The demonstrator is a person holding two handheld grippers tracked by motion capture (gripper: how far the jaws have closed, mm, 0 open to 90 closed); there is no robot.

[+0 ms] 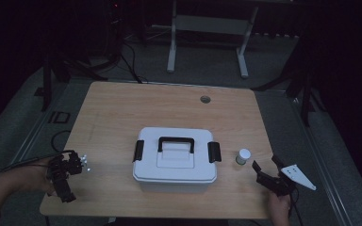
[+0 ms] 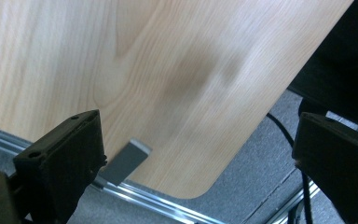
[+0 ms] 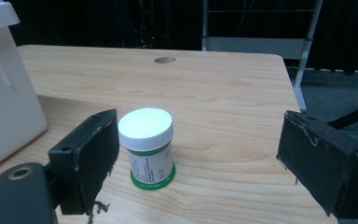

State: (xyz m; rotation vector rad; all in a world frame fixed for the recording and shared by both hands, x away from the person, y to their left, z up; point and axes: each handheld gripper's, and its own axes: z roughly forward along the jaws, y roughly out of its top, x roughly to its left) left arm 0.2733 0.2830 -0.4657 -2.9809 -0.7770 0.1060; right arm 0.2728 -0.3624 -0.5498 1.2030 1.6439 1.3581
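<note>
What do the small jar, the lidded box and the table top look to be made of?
Small jar: likely plastic, with a smooth matte white cap, printed label and green base ring. Lidded box: seemingly moulded plastic, off-white, with black handle and latches. Table top: pale wood-grain surface, perhaps laminate, judging by its even, flat sheen.

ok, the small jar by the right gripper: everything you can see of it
The small jar is a squat round tub, plastic by the look, with a plain white screw lid, a white printed label too small to read and a green base band. It stands upright and closed on the wooden table, just right of the white box, apart from it. The right gripper is open around it, not touching.
</note>
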